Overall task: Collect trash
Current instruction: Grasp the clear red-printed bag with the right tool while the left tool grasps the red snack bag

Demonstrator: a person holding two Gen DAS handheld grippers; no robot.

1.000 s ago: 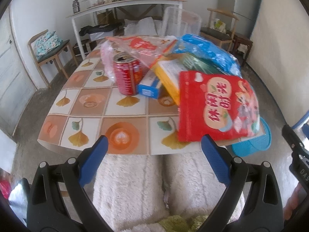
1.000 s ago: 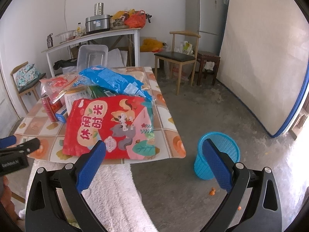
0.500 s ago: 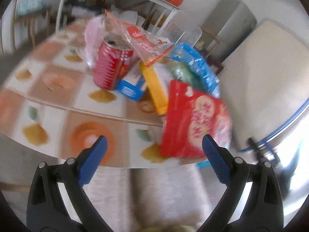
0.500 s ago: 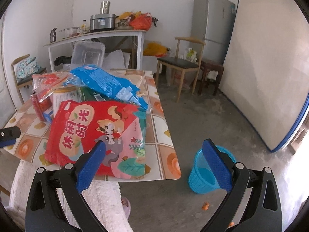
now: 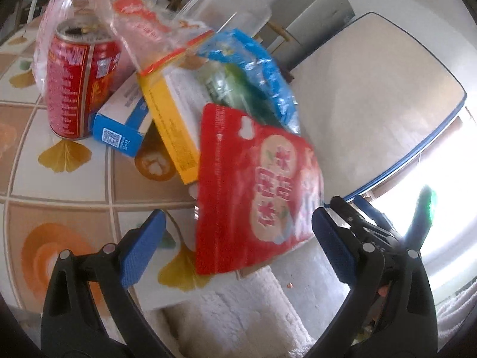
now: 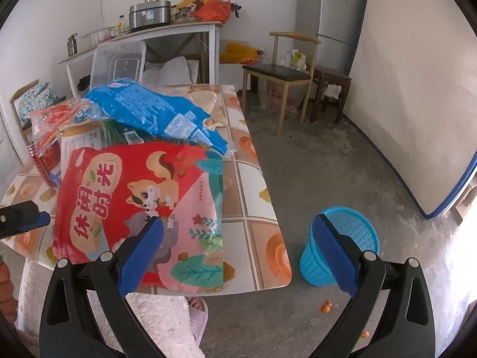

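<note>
A heap of packets is piled on the surface [image 6: 253,197]; the large snack bag [image 6: 143,208] lies at the near edge, overhanging it; behind it the crinkled packet [image 6: 155,110] rests on top of a flat box [image 5: 173,113]; the can [image 5: 79,80] stands upright at the left, just beside a small carton [image 5: 122,128]; a clear bag [image 5: 143,26] is draped behind the can; the basket [image 6: 340,253] stands on the floor to the right of the surface.
</note>
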